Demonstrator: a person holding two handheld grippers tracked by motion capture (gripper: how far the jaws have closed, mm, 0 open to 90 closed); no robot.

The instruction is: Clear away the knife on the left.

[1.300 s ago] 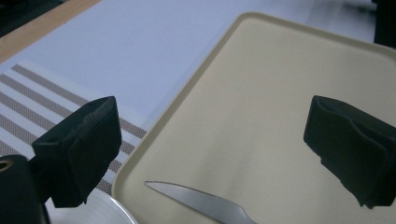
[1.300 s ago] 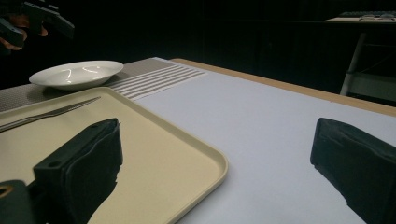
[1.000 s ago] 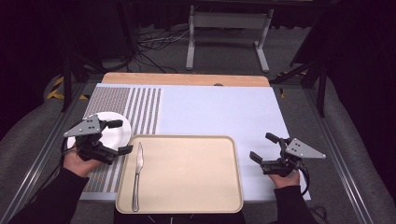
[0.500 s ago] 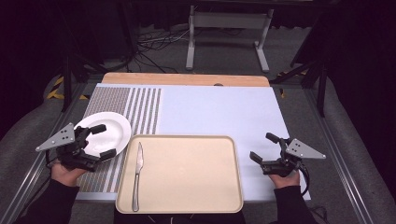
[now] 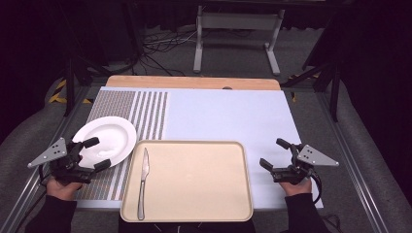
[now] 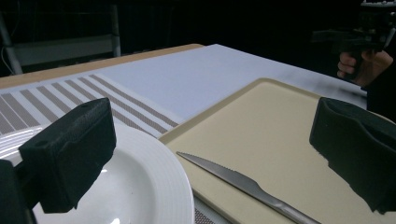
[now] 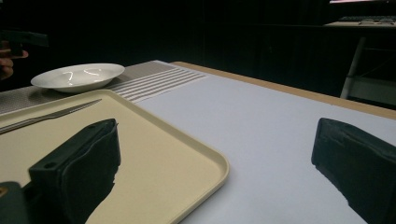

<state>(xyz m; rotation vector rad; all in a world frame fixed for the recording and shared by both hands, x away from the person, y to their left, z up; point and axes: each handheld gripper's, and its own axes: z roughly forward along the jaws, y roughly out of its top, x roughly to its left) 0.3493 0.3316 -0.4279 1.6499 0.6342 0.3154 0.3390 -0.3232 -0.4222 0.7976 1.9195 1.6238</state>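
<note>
The left gripper (image 5: 94, 154) hangs over the near rim of the white plate (image 5: 104, 141), jaws spread wide and holding nothing — one jaw above the plate's inner slope, the other out at its 5 o'clock edge. The plate rests on the striped part of the mat, just beside the beige tray's (image 5: 194, 213) far-left corner, at about 10 o'clock from the tray's middle. A table knife (image 5: 143, 182) lies along the tray's left side, tip pointing to 12.

To grip the plate well, I would drop the lower jaw under the rim, bite squarely on the lip and lift level. The right gripper (image 5: 275, 155) rests released at the tray's 3 o'clock, idle.
</note>
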